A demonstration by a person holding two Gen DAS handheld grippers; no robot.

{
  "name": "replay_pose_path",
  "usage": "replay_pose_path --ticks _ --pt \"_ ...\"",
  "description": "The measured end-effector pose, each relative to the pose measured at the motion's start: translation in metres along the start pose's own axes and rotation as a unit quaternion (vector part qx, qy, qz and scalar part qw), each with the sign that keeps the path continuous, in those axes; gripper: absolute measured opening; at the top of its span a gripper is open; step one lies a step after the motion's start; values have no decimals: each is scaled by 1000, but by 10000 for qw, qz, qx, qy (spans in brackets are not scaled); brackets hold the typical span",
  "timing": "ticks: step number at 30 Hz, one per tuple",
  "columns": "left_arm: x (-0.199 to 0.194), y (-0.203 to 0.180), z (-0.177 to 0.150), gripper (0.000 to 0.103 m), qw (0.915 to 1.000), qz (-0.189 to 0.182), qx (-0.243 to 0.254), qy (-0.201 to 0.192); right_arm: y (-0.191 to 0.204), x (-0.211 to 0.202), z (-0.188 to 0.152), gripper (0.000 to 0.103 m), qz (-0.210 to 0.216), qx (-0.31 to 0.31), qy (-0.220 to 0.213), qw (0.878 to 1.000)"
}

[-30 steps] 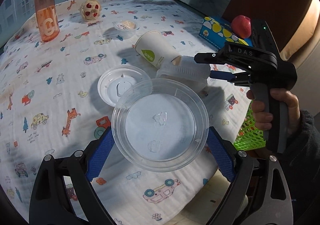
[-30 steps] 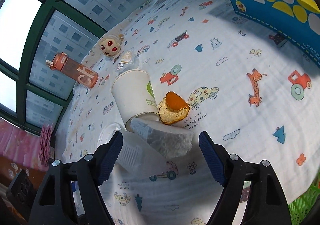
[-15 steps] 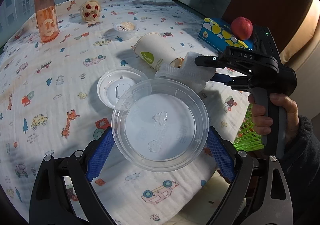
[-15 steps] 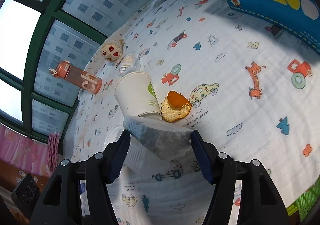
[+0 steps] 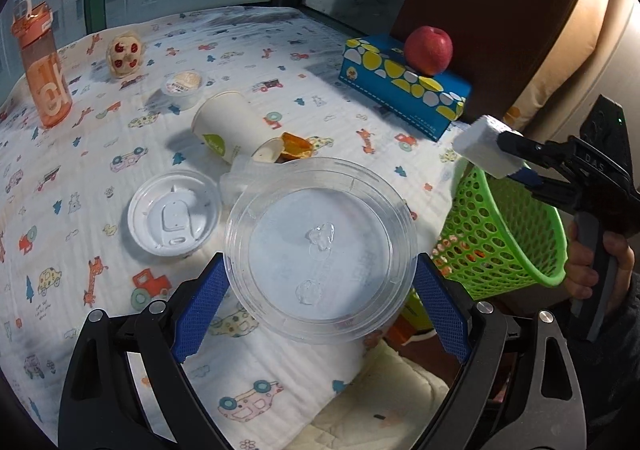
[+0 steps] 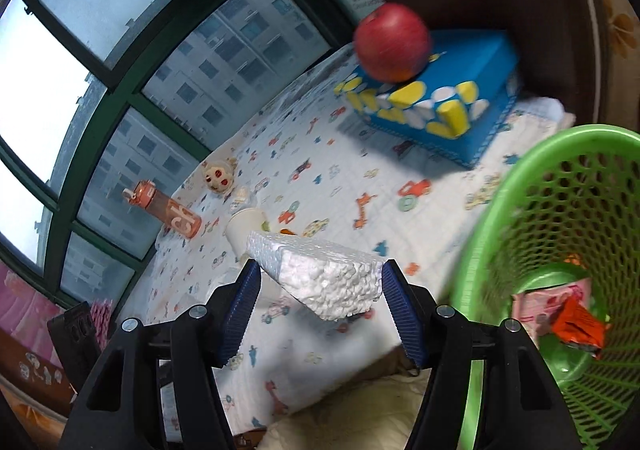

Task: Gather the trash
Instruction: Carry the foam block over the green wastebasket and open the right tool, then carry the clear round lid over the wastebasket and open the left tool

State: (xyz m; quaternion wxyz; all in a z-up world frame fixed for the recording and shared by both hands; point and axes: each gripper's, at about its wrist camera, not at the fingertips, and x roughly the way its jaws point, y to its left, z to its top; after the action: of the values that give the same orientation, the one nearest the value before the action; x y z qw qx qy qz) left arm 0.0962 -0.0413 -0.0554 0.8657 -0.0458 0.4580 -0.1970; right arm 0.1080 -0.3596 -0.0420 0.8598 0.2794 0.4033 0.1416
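My left gripper (image 5: 320,292) is shut on a clear round plastic lid (image 5: 320,246) and holds it above the table's near edge. My right gripper (image 6: 320,302) is shut on a white foam block (image 6: 320,274), lifted off the table just left of the green mesh basket (image 6: 560,250); the gripper shows in the left wrist view (image 5: 516,161) with the block (image 5: 484,145) above the basket's rim (image 5: 500,209). A tipped paper cup (image 5: 228,125), orange peel (image 5: 296,145) and a white cup lid (image 5: 174,217) lie on the cloth.
A blue tissue box (image 5: 400,81) with a red apple (image 5: 428,49) stands at the back right. An orange bottle (image 5: 40,65), a small toy (image 5: 122,53) and a sealed cup (image 5: 184,85) stand at the back. Wrappers (image 6: 568,314) lie in the basket.
My right gripper closed on the foam block, lifted it off the table and carried it right to the green basket. My left gripper kept hold of the clear lid.
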Motion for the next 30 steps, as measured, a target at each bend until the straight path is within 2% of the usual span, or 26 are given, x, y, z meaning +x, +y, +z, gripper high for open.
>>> replay_pose_path --ticks 5,10,16,18,21,30 --pt "10 -33 10 89 9996 -187 225 42 -60 -49 -1 61 -747 225 -219 9967" --pt "21 -67 21 89 9982 -365 450 144 -112 -66 -7 61 -1237 654 -212 9899" --pt "27 -104 38 89 9954 -518 793 142 -144 -75 -18 62 -1396 920 -215 9857" --pt "30 -118 44 89 9941 -572 909 134 -150 -78 -20 65 -1451 964 -236 9844" --pt "36 -140 51 89 9914 -666 1123 122 -155 -86 -23 69 -1470 991 -344 9836" --pt "65 -202 56 89 9819 -1010 1562 368 -161 -119 -27 72 -1461 1005 -689 9817"
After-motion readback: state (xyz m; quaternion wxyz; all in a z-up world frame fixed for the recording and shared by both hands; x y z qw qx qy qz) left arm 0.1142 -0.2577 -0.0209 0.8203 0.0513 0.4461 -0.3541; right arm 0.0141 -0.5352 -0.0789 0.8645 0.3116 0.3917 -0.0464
